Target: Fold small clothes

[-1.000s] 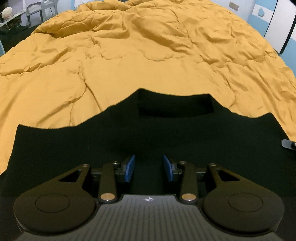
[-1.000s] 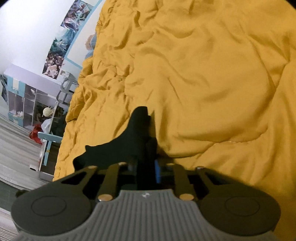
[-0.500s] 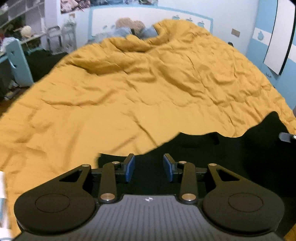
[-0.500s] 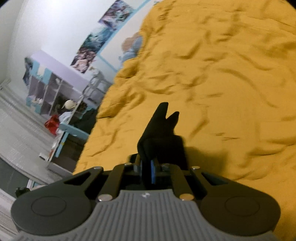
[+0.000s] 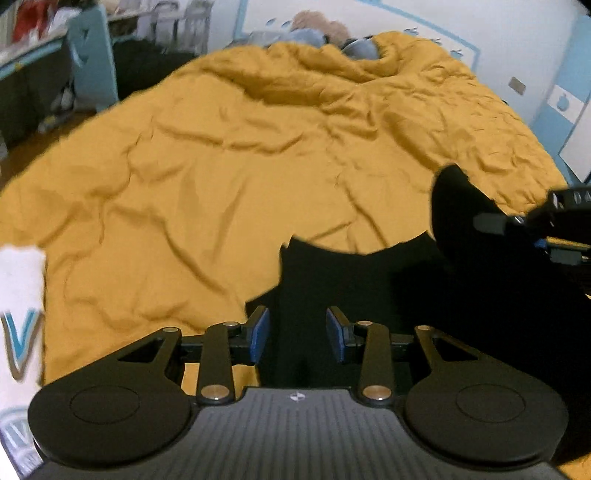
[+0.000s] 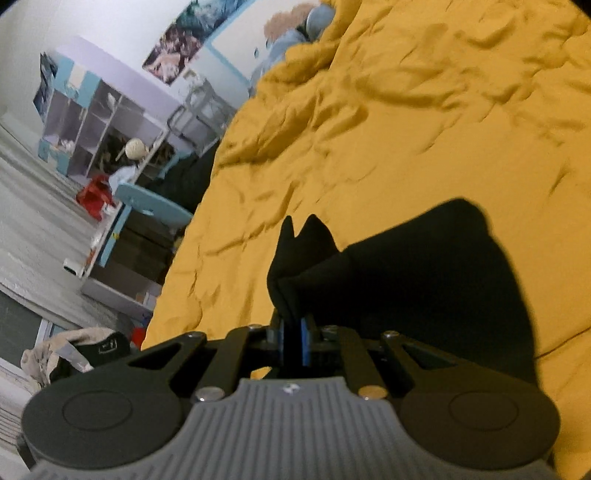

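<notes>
A black garment (image 5: 369, 280) lies on the mustard-yellow bedcover (image 5: 221, 184). In the left wrist view its left edge runs down to my left gripper (image 5: 296, 334). The blue pads stand apart, with dark cloth in the gap and no visible pinch. My right gripper (image 6: 293, 332) is shut on a bunched corner of the black garment (image 6: 303, 258), which rises in a peak above its fingers; the rest (image 6: 424, 280) trails off to the right. The right gripper (image 5: 517, 221) also shows at the right edge of the left wrist view, holding up a flap of the cloth.
White fabric with blue lettering (image 5: 18, 314) sits at the left edge. Soft toys (image 5: 317, 33) lie at the head of the bed. Beside the bed stand a blue chair (image 6: 147, 203), shelves (image 6: 96, 122) and a heap of clothes on the floor (image 6: 74, 350).
The right gripper has risen and swung across with the garment corner, lifting more cloth off the bed. The left gripper has risen and shifted, so the garment's left edge now lies at its fingers.
</notes>
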Available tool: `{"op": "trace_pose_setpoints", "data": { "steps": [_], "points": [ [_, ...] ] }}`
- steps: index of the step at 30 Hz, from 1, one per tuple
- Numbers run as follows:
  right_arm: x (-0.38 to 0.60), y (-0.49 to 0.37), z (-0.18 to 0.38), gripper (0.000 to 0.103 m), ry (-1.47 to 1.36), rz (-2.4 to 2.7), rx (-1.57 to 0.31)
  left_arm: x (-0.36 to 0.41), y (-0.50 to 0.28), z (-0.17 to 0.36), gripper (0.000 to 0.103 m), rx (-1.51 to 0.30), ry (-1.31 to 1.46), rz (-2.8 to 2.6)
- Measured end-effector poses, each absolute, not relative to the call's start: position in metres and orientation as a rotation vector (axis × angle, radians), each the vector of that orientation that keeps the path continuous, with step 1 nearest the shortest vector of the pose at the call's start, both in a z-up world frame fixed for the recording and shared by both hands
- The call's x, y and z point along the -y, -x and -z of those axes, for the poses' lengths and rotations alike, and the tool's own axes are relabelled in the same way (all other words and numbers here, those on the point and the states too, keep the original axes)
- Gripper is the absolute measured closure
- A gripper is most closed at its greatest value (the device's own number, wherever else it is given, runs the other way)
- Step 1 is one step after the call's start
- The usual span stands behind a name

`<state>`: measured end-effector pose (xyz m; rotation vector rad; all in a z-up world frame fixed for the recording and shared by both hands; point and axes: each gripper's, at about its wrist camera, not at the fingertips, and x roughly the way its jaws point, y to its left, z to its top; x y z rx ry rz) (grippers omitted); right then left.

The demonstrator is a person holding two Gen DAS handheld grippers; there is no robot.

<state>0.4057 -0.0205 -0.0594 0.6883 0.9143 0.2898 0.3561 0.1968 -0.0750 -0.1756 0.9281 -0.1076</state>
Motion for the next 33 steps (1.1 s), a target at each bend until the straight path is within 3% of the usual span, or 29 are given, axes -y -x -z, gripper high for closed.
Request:
{"op": "trace_pose_setpoints", "data": {
  "steps": [15, 18, 19, 24, 31, 33],
  "points": [
    [-0.089, -0.454, 0.147, 0.099, -0.543, -0.300, -1.167, -0.242, -0.341, 0.115, 0.060, -0.979, 0.295, 0.062],
    [-0.089, -0.455, 0.155, 0.088, -0.560, -0.316, -1.191, -0.245, -0.337, 0.112, 0.060, -0.975, 0.308, 0.060],
    [-0.088, -0.453, 0.152, 0.080, -0.577, -0.334, -1.187, -0.246, -0.334, 0.109, 0.060, -0.971, 0.314, 0.064],
    [-0.079, -0.420, 0.095, 0.074, -0.553, -0.489, -1.080, -0.249, -0.317, 0.081, 0.053, -0.939, 0.367, 0.111],
    [-0.017, -0.341, 0.031, 0.071, -0.442, -0.504, -0.863, -0.245, -0.279, 0.045, 0.030, -0.896, 0.482, 0.241],
    [0.007, -0.318, 0.032, 0.071, -0.383, -0.452, -0.843, -0.245, -0.267, 0.043, 0.029, -0.906, 0.510, 0.252]
  ]
}}
